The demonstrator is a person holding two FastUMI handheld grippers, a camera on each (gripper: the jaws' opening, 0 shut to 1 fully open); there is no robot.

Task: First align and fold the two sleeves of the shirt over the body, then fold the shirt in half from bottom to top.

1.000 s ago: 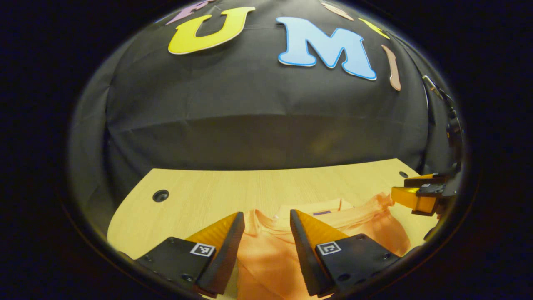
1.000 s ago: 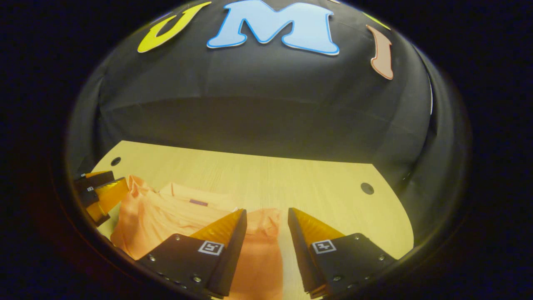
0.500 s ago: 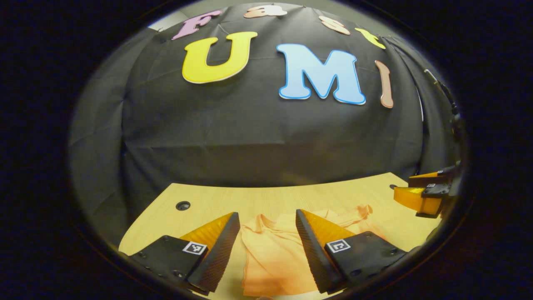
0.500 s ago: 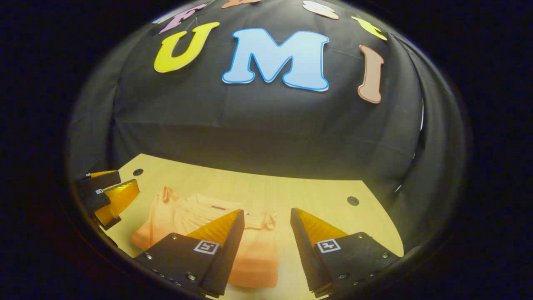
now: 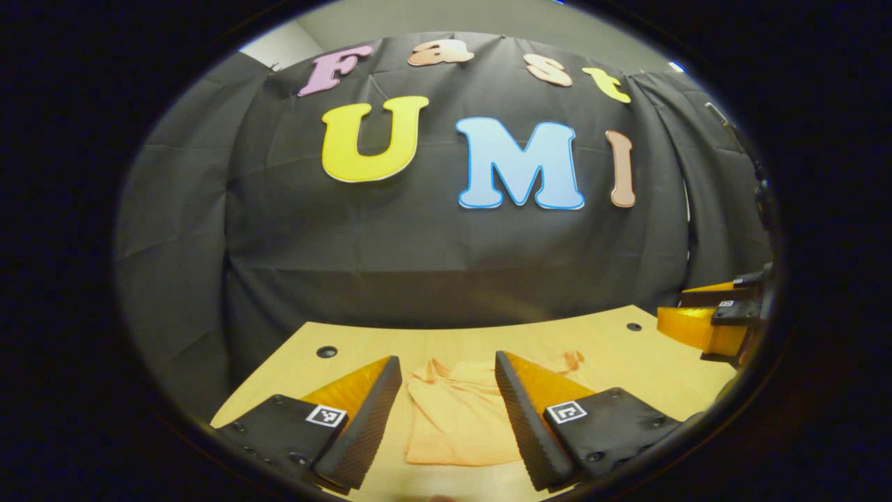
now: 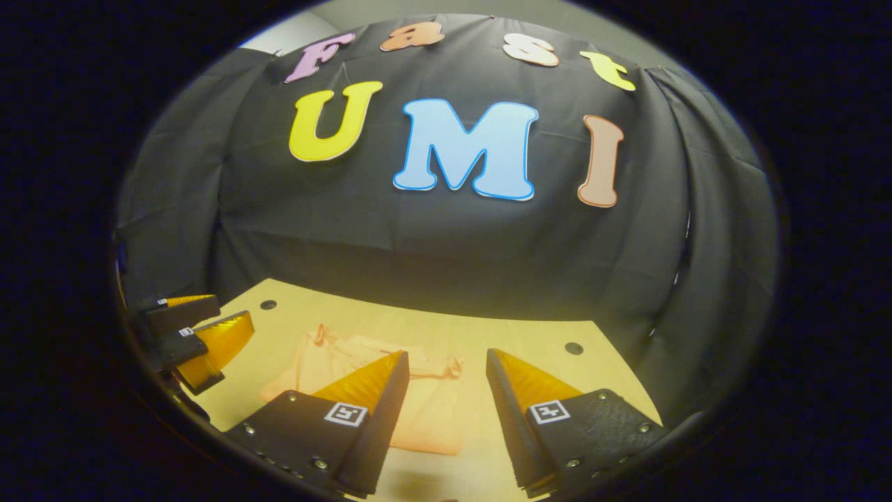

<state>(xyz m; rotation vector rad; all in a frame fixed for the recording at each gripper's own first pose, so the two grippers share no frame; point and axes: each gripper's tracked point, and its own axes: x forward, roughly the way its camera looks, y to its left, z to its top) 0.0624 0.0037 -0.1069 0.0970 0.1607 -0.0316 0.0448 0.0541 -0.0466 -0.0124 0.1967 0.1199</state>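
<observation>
In the left gripper view we see our left claw [image 5: 446, 411] held above the table [image 5: 627, 362] with its fingers spread wide and nothing between them; neither finger touches cloth. Just ahead of the fingers and below them, seen through the gap, lies the shirt [image 5: 460, 418], an orange bundle flat on the wood, its near edge straight and close to us, its far end rumpled with a small tuft of cloth poking out past the right finger. To the right of this claw and a little farther off, our right claw [image 5: 704, 317] hangs over the table's right edge, apart from the shirt. Beyond the shirt the wood runs bare to a small round hole [image 5: 326, 351] ahead and to the left and another ahead and to the right, then the booth wall [image 5: 418, 237] rises behind. In the right gripper view we see the right claw [image 6: 446, 411] likewise wide open and empty, raised off the table [image 6: 529, 348]. The shirt [image 6: 432, 418] lies ahead of it and mostly to the left, partly hidden behind the left finger, with its near edge showing in the gap. Farther left, the left claw [image 6: 202, 328] hovers near the table's left edge, clear of the cloth. Past the shirt come a hole [image 6: 574, 347] ahead to the right and the wall [image 6: 446, 244].
</observation>
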